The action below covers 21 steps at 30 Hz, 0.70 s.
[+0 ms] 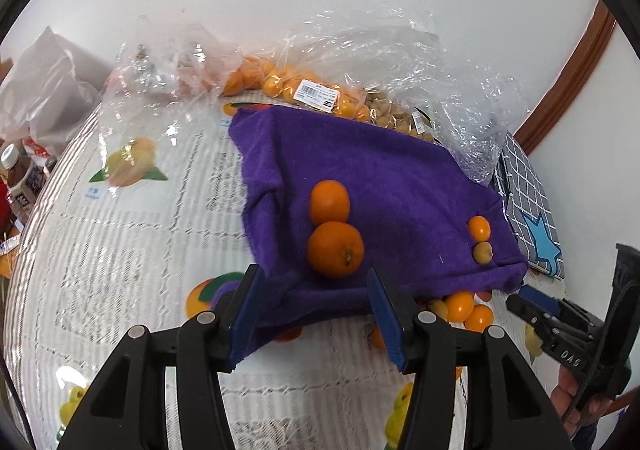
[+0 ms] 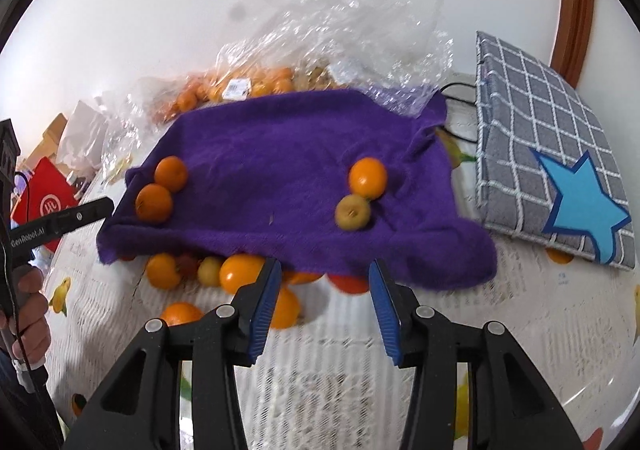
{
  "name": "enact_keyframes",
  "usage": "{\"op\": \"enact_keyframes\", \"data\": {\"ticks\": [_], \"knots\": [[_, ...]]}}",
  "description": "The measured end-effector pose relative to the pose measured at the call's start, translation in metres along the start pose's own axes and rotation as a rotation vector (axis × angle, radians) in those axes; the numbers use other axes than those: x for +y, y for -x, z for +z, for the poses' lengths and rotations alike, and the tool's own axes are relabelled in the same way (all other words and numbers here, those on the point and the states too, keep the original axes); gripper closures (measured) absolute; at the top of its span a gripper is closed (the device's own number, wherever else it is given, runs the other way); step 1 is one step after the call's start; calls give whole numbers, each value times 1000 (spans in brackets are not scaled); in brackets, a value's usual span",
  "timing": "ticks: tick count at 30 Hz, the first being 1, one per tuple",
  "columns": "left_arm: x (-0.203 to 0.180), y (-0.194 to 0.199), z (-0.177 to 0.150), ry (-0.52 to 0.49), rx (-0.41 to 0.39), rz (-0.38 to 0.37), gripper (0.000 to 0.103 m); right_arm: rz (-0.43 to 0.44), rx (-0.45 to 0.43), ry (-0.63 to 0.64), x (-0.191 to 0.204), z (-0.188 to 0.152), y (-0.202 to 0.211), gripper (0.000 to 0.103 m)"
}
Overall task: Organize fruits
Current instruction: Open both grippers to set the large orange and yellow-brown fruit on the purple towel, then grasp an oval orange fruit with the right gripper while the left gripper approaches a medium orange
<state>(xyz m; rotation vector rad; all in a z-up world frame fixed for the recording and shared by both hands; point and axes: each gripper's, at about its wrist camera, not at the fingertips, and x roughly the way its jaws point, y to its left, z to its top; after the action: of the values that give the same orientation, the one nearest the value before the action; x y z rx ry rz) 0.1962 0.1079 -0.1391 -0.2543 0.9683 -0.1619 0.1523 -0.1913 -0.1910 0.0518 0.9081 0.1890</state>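
Four fruits sit on the purple towel [image 2: 280, 170], two oranges [image 2: 162, 190] at its left, an orange and a yellowish fruit [image 2: 352, 211] at right. More fruit [image 2: 236, 274] hides beneath its near edge, count unclear. Left gripper [image 1: 316, 310] and right gripper [image 2: 324, 302] hover spread, pinching nothing, likely about to lift the towel.

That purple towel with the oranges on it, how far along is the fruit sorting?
Early. Two pairs of fruit sit sorted on the purple towel: two oranges and a kumquat with a yellowish fruit. Both grippers are open and empty. More loose fruit waits by the towel's front edge.
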Motion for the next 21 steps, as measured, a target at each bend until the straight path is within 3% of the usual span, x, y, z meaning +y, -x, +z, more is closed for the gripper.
{"op": "enact_keyframes", "data": {"ticks": [8, 21], "knots": [[14, 8, -12, 3, 0, 11, 51, 5, 50, 32, 18, -20, -11, 57], [41, 8, -18, 41, -3, 14, 51, -11, 96, 48, 29, -25, -33, 57]]}}
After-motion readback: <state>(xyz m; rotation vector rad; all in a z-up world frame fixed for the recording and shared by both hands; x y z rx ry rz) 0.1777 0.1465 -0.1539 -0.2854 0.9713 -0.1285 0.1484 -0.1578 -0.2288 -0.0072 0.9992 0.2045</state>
